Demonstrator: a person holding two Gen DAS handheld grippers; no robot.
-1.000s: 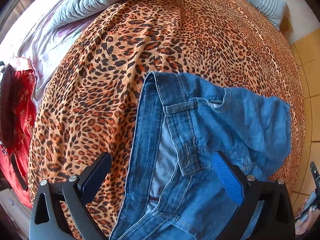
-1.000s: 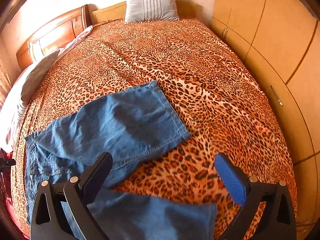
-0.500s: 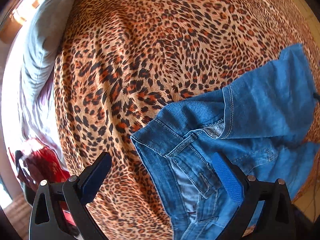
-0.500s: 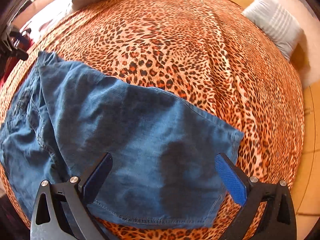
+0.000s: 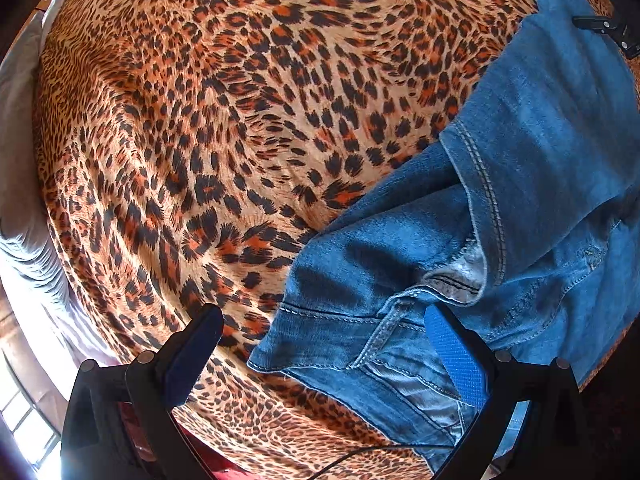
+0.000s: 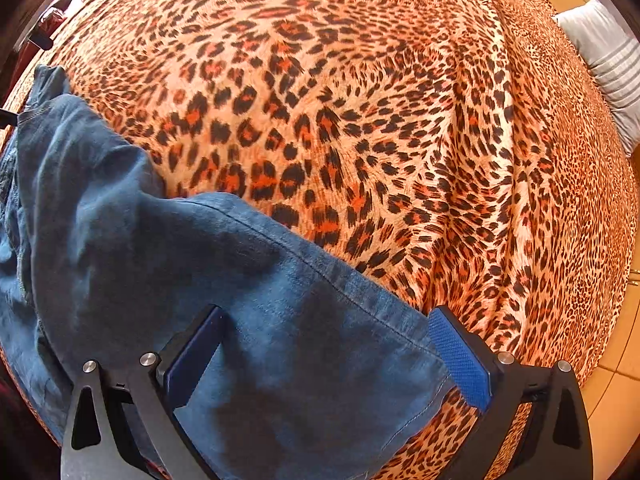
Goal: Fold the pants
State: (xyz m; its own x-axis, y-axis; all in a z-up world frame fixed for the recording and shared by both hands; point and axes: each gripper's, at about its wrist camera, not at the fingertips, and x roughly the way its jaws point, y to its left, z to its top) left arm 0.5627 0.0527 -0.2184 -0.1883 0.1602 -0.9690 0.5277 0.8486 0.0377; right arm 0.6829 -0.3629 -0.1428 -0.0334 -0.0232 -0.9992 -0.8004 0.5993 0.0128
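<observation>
Blue denim pants [image 5: 520,216] lie on a leopard-print bedspread [image 5: 240,120]. In the left wrist view the waistband corner with a belt loop sits between the fingers of my open left gripper [image 5: 324,344], close below it; a leg hem is folded over the waist area. In the right wrist view a pant leg [image 6: 200,280] stretches from the left, and its hem end lies under my open right gripper [image 6: 324,344]. Neither gripper holds cloth. My other gripper shows as a dark part at the top right of the left wrist view.
The bedspread [image 6: 400,120] covers the whole bed beyond the pants. A grey striped pillow [image 6: 608,60] lies at the far right, and a grey pillow [image 5: 20,160] and pale sheet are at the left edge. Tiled floor [image 6: 616,380] shows past the bed's right corner.
Both grippers have come down closer to the pants. The waistband corner now sits between the left fingers, and the leg hem end lies under the right gripper. Both stayed open.
</observation>
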